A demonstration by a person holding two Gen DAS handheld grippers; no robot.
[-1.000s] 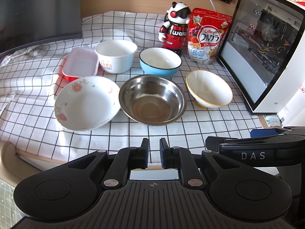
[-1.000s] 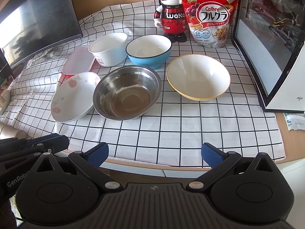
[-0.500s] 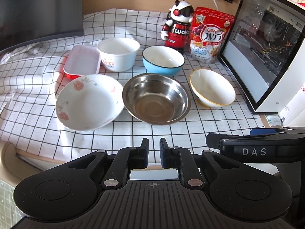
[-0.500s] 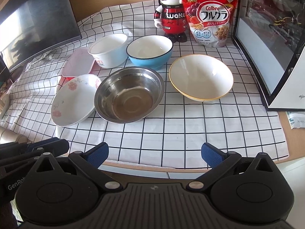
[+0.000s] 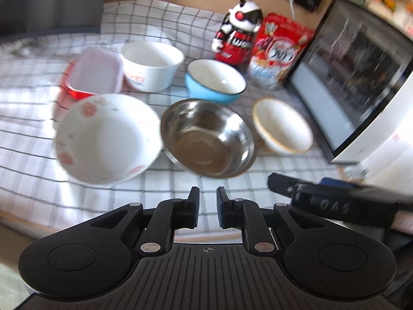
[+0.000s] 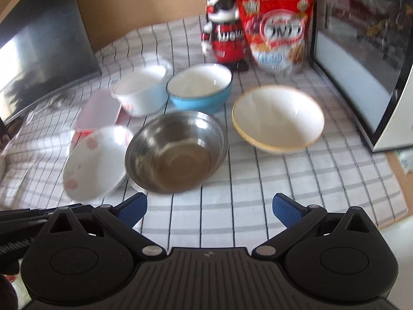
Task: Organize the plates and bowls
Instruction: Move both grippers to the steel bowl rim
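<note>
**A:** Bowls first, pls — what do we see, biggest down?

**B:** Biggest overall is the checked cloth (image 6: 258, 180) covering the table. At the right edge stands a glass-fronted white box (image 6: 361, 59), and at the left a dark monitor (image 6: 38, 51). On the cloth we see five bowls & one container, in two rows. Front row, left to right: floral bowl (image 5: 103, 139), steel bowl (image 5: 206, 139), yellow-rimmed bowl (image 6: 277, 118). The floral bowl's rim is touching or just overlapping the steel bowl's; we can't tell which, since both views are blurred. The yellow-rimmed one sits apart from them.

**A:** And behind?

**B:** Back row, left to right: red container w/ pale lid (image 5: 94, 76), white bowl (image 5: 151, 64), blue bowl (image 5: 214, 80). All are upright and look empty. Behind those stand a cereal bag (image 6: 277, 28) and a toy robot (image 6: 223, 31), just beside each other.

**A:** Tongs?

**B:** Left gripper (image 5: 207, 201) is nearly closed, only a narrow slit between the pads, holding nothing, above the cloth's near edge in front of the steel bowl. Right gripper (image 6: 209, 208) has its blue pads spread wide, also holding nothing, nearer than the front row. Neither touches any bowl.
</note>
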